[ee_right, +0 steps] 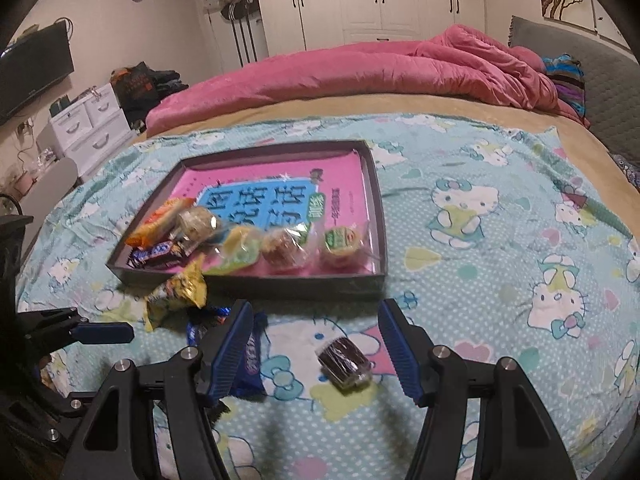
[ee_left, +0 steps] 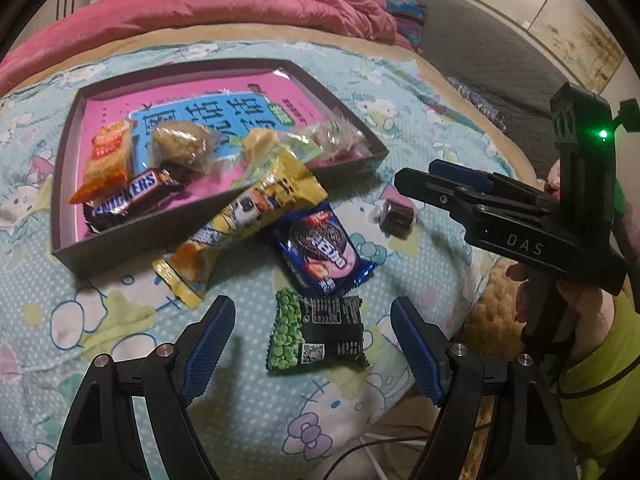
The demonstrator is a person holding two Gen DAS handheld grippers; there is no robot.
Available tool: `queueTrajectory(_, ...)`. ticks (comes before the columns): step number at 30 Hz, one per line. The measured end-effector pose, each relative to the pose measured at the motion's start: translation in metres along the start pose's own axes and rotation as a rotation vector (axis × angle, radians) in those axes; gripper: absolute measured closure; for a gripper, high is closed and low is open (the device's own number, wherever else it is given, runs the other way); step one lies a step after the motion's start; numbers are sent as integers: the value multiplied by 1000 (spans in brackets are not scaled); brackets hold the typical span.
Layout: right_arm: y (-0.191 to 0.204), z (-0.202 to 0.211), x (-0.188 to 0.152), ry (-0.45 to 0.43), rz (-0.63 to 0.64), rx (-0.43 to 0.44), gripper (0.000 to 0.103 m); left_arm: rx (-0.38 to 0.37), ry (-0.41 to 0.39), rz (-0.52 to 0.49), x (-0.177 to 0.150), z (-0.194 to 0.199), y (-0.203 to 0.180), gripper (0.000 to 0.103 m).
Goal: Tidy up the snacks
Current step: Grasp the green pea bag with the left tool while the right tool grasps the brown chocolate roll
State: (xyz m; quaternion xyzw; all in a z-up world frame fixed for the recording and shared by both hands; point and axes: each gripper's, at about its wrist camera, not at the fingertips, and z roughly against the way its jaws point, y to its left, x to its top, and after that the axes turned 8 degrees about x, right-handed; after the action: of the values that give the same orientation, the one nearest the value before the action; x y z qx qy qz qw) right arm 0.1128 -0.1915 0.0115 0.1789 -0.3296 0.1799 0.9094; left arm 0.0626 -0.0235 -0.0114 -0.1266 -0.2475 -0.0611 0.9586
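A shallow dark tray (ee_left: 224,222) lies on a bed spread with a pale blue cartoon-cat blanket (ee_right: 500,280); it serves as the landmark. Inside the tray, along its near wall, sit an orange packet (ee_left: 108,156), a Snickers bar (ee_left: 128,198), a round wrapped snack (ee_left: 182,146) and several clear-wrapped sweets (ee_right: 280,250). A yellow packet (ee_left: 248,220) leans over the tray's near rim, half in and half on the blanket. Just outside the tray's near wall lies a blue Oreo packet (ee_left: 324,254), and nearer than that a green pea packet (ee_left: 316,336). A small dark wrapped cake (ee_right: 343,361) lies on the blanket, apart from the tray's near right corner. The left gripper (ee_left: 312,348) hangs open above the pea packet, which shows between its fingers with clear gaps on both sides. The right gripper (ee_right: 316,348) is open too, its fingers to either side of the dark cake, not touching it.
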Motion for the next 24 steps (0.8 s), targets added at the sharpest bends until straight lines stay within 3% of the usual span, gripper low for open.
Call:
queueTrajectory(14, -16, -23, -24, 93, -17, -15, 38, 18, 68, -10, -7, -19, -6, 22)
queueTrajectory(24, -18, -33, -33, 109, -54, 10, 57, 27, 89, 0, -9, -27, -6, 22)
